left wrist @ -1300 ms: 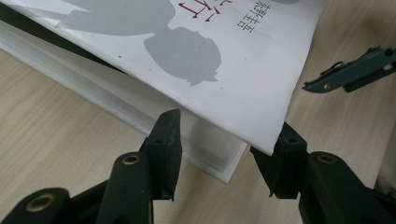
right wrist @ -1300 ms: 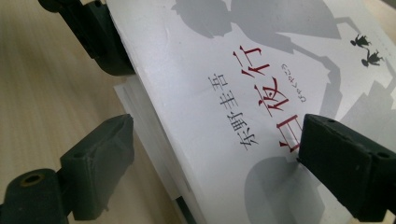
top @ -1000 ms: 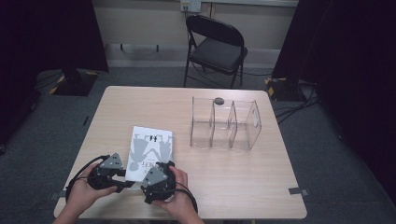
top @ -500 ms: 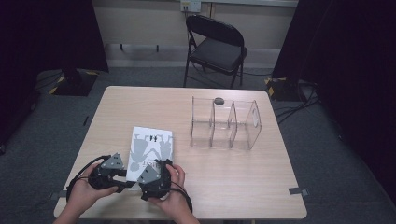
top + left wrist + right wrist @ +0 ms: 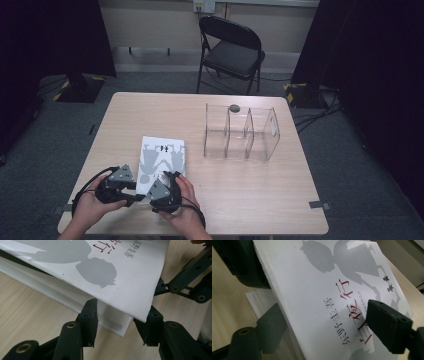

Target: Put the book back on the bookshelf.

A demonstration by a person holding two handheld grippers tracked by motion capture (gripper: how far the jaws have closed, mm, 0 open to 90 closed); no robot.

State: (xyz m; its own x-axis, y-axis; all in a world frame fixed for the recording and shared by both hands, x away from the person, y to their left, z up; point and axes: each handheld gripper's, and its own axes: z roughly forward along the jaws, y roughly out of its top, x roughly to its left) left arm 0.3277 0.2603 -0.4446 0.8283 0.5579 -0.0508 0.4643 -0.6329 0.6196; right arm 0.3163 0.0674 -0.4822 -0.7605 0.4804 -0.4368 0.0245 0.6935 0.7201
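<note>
Two pairs of fingers, both busy at one near corner of the book [image 5: 162,157]. On the right gripper [image 5: 327,320], fingers [image 5: 387,325] apart, with the white cover [image 5: 312,290] slanting between them. One underneath as a prop, the other above the printed title. Not pinched shut, judging by the wide gap. Probably placed so to peel the cover away from the pages [image 5: 50,287] and keep it raised.

On the left gripper [image 5: 120,315], fingers [image 5: 90,312] likewise apart, straddling the lifted corner. One tucked beneath the cover against the page block, the other just outside the cover's tip. Seemingly poised to take over the hold or to steady the pages below.

Farther out, a hand behind each tool: left hand [image 5: 87,207] and right hand [image 5: 187,200], close together at the front edge of the surface [image 5: 250,200]. Book flat on the surface toward its front-left corner, spine side away from the grippers. Beyond, nearer the back-right corner and well apart from the book, a clear divided organiser [image 5: 240,135], perhaps the eventual home for the volume.
</note>
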